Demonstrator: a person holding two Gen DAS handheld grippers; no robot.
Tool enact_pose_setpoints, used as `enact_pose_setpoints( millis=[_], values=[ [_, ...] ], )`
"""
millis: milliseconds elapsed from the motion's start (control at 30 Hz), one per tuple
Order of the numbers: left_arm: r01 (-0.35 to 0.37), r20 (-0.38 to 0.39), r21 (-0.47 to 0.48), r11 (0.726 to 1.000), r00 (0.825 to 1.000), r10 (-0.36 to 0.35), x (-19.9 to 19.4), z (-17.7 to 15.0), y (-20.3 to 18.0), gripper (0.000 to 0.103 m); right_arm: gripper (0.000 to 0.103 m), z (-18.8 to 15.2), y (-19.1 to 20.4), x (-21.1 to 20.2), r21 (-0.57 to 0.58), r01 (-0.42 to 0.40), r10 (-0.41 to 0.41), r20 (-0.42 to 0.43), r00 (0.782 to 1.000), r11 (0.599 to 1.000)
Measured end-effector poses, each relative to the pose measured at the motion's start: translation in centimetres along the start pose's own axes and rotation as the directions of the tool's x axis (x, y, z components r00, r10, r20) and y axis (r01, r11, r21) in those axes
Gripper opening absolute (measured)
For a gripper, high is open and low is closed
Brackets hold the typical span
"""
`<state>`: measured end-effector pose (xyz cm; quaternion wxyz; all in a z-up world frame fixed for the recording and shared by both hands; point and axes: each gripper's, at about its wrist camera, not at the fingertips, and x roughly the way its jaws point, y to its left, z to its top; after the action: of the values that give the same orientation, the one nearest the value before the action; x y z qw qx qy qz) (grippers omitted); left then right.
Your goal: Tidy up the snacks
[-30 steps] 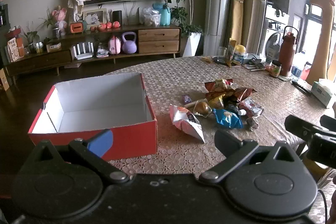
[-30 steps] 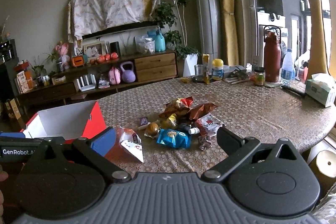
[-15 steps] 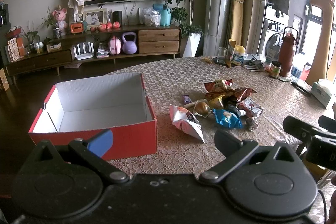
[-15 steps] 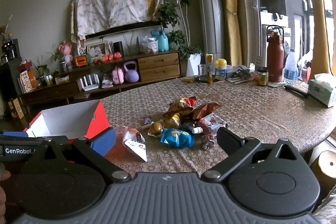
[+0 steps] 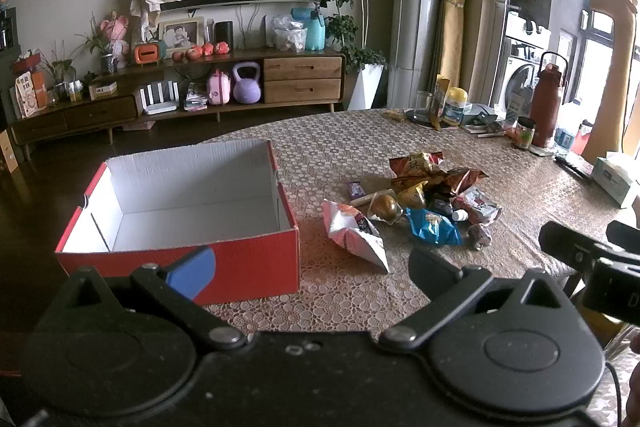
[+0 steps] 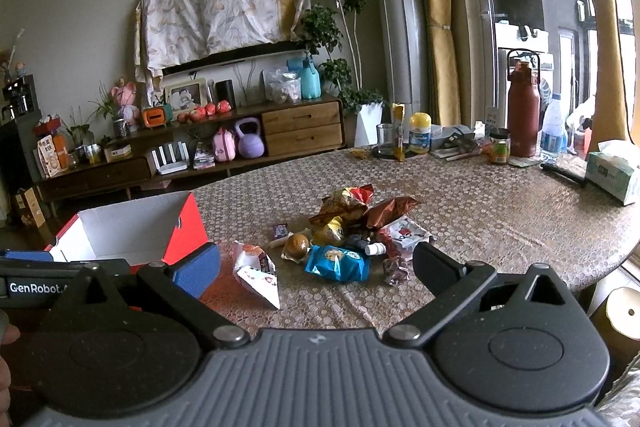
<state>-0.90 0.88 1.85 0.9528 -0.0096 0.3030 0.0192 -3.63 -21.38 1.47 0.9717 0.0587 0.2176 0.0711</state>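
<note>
Both grippers hover above the bench edge with fingers spread wide and nothing between them. The snack pile (image 6: 352, 231) lies ahead of the right gripper (image 6: 316, 263), its blue packet (image 6: 338, 263) nearest; the white-and-pink bag (image 5: 354, 231) sits just ahead of the left gripper (image 5: 308, 263), beside the empty red box (image 5: 184, 211). The wrappers overlap, so closing on one may drag its neighbours. The loose round bun (image 6: 297, 245) and small white bottle (image 6: 375, 249) could likely roll off, and slick foil may slip out.

Bare tablecloth (image 5: 344, 291) lies open between the red box (image 5: 256, 263) and the snack pile (image 5: 424, 203) beside it.
</note>
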Motion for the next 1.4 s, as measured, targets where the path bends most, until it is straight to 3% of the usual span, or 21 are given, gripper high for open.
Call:
enact_pose_setpoints(
  millis=[267, 667, 833, 1167, 1400],
  values=[
    [0.001, -0.013, 0.0, 1.0, 1.0, -0.001, 0.2, 0.7, 0.6, 0.103, 0.103, -0.3, -0.2, 0.9, 0.003, -0.015, 0.015, -0.009, 1.0, 1.0],
    [0.006, -0.061, 0.017, 1.0, 0.998, -0.005, 4.3, 0.5, -1.0, 0.103, 0.103, -0.5, -3.5, 5.2, 0.016, -0.006, 0.008, -0.081, 0.997, 1.0],
    [-0.002, -0.063, 0.036, 0.999, 0.998, 0.005, 6.4, 1.1, -2.1, 0.103, 0.103, -0.6, -4.8, 7.4, -0.022, -0.018, 0.016, -0.102, 0.995, 1.0],
    [0.041, -0.144, 0.017, 0.999, 0.989, -0.038, 11.9, 2.7, -4.7, 0.103, 0.103, -0.7, -7.7, 13.2, -0.052, 0.009, -0.018, -0.169, 0.986, 0.999],
    [-0.006, -0.204, 0.045, 0.999, 0.979, 0.015, 16.2, 3.1, -6.5, 0.097, 0.098, -1.4, -9.2, 17.3, -0.065, 0.043, -0.056, -0.225, 0.973, 0.997]
  ],
)
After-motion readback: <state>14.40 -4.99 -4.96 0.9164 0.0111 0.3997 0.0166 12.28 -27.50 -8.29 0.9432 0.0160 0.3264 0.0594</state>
